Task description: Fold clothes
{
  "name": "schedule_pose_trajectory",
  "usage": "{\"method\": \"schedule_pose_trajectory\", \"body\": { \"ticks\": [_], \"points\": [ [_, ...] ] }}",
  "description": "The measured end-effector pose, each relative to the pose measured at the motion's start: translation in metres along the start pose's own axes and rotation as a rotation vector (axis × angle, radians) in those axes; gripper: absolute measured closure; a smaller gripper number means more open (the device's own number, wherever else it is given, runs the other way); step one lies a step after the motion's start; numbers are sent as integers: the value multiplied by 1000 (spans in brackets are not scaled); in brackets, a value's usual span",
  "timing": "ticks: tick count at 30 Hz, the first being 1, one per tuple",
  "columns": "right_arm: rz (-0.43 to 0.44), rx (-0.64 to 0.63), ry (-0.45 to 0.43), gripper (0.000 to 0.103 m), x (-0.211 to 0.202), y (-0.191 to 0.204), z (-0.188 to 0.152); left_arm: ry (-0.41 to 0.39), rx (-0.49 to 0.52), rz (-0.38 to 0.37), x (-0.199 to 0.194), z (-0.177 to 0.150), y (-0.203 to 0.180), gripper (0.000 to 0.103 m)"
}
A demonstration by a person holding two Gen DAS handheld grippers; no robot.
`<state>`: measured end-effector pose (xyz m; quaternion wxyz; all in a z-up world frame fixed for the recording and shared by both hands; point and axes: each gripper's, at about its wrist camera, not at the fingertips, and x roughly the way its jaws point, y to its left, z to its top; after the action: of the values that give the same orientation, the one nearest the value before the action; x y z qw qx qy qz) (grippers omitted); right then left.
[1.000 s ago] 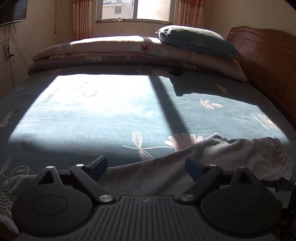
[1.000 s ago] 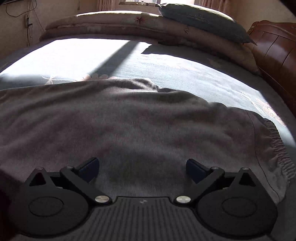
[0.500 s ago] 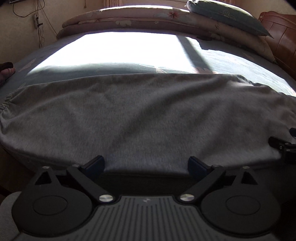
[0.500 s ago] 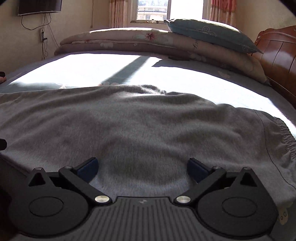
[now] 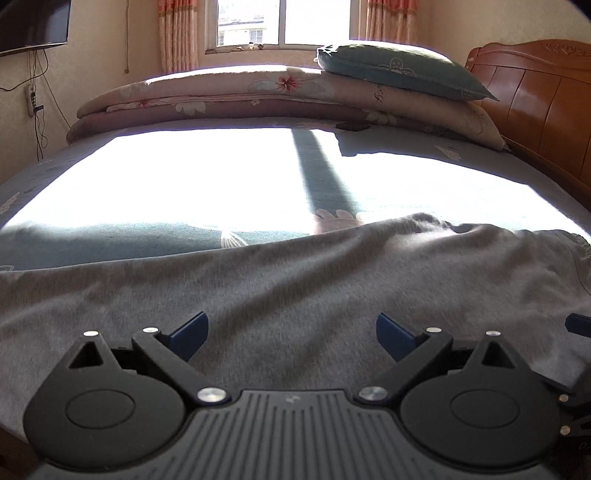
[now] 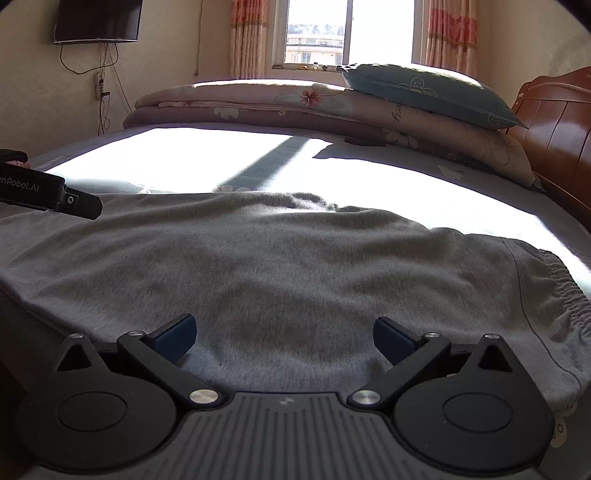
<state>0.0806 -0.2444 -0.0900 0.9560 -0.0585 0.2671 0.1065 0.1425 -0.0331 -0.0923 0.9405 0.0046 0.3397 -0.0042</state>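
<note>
Grey knit garment (image 5: 295, 295) lies spread flat on the bed, directly ahead of & under both claws. Looks like sweatpants: gathered elastic band (image 6: 565, 284) sits at its far right end, right of the right claw. Far edge is slightly rumpled, w/ a low ridge (image 6: 306, 201) near the middle, straight ahead of the right claw.

Left claw (image 5: 291, 336): released, blue pads (image 5: 190, 334) wide apart, nothing btwn them. Hovers low over the near part of the fabric; can't tell if the tips touch it. Near its right side a blue tip of the other tool pokes into view.

Right claw (image 6: 284, 338): also released, pads (image 6: 391, 339) spread wide, gripping nothing. Grey cloth fills the gap ahead of it; near hem runs just in front of the fingers. Up & left of this claw, part of the left tool's black body (image 6: 48, 195) w/ white lettering hangs above the fabric.

Beyond the garment, dark teal bedsheet (image 5: 110, 243) w/ pale flower print, most of it blown out by a sun patch (image 5: 207, 177). Further ahead, folded pink floral quilt (image 5: 240, 96) w/ a teal pillow (image 5: 399, 70) on top at its right. Wooden headboard (image 5: 546, 96) far right of both claws. Window (image 6: 347, 29) w/ curtains straight ahead; wall TV (image 6: 98, 20) up left.
</note>
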Motion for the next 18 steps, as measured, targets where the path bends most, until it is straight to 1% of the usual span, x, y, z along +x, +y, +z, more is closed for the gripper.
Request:
{"method": "schedule_pose_trajectory", "body": {
  "ticks": [2, 3, 5, 6, 7, 8, 10, 12, 15, 17, 18],
  "points": [
    [-34, -10, -21, 0, -8, -3, -2, 62, 9, -11, 5, -19, -9, 5],
    [-52, -15, -23, 0, -11, -4, -4, 52, 2, -21, 2, -28, -10, 3],
    [-84, -16, -6, 0, -13, -9, -9, 2, 7, -19, -13, -49, -14, 1],
    [-96, -13, 3, 0, -13, -12, -12, -5, 16, -17, -18, -55, -16, 1],
    [-106, -7, 12, 0, -13, -14, -14, -15, 5, -18, -24, -60, -17, 1],
    [-116, 5, 21, 0, -12, -18, -15, -8, -10, -32, -28, -59, -16, 1],
    [-115, 59, 26, 0, -13, -26, -17, 13, -36, -69, -33, -51, -12, 1],
    [-121, 124, 7, 0, -18, -37, -18, -27, -43, -88, -36, -34, -14, 1],
    [-126, 221, -28, 0, -25, -53, -19, -78, 15, -117, -31, -10, -27, 1],
    [-103, 291, -30, 0, -25, -65, -21, -76, 55, -131, -18, 2, -43, 1],
    [-98, 299, -31, 0, -24, -68, -22, -62, 66, -134, -9, 5, -49, 1]
  ]
}}
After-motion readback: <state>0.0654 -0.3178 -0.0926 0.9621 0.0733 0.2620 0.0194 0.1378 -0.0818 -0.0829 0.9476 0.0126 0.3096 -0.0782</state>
